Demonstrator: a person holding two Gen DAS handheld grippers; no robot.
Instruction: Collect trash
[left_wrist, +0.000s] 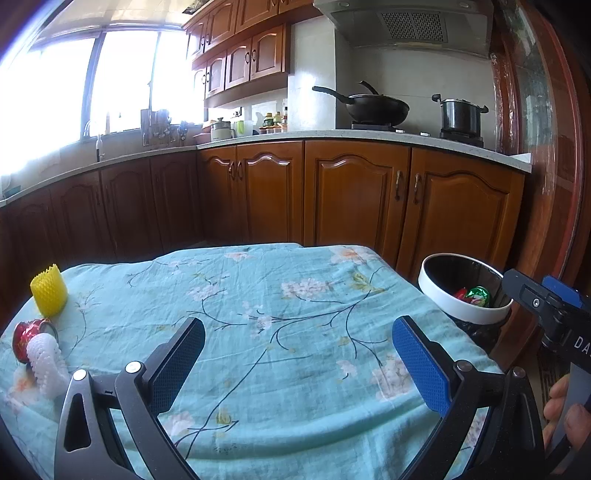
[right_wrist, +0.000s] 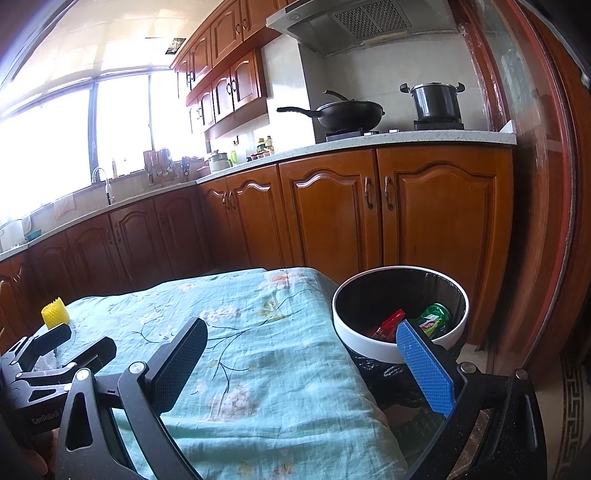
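1. A red crumpled wrapper (left_wrist: 27, 334) lies at the left edge of the desk (left_wrist: 295, 332), which is covered by a turquoise floral cloth (right_wrist: 258, 369)
2. A white foam net sleeve (left_wrist: 46, 363) lies just in front of the red wrapper, touching it
3. A yellow foam net sleeve (left_wrist: 49, 291) stands upright a little farther back on the same left side, near the other two pieces but apart from them
4. A white-rimmed trash bin (right_wrist: 369, 347) with a black liner stands just off the right edge of the desk; inside it lie a red wrapper (right_wrist: 389, 323) and a green wrapper (right_wrist: 434, 317)
5. The left gripper (left_wrist: 297, 365) hangs over the near middle of the desk, released, its jaws spread wide with nothing between them; the trash on the left lies outside its left finger
6. The right gripper (right_wrist: 304, 369) is released too, jaws wide apart and empty, above the right edge of the desk, with its blue finger (right_wrist: 424, 369) in front of the bin's near rim
7. A hand (left_wrist: 565, 417) on the handle of the right gripper shows at the right edge of the left wrist view
8. Behind stand wooden kitchen cabinets (right_wrist: 369, 214) and a counter with a black wok (left_wrist: 376, 105) and a steel pot (left_wrist: 460, 114) on the stove
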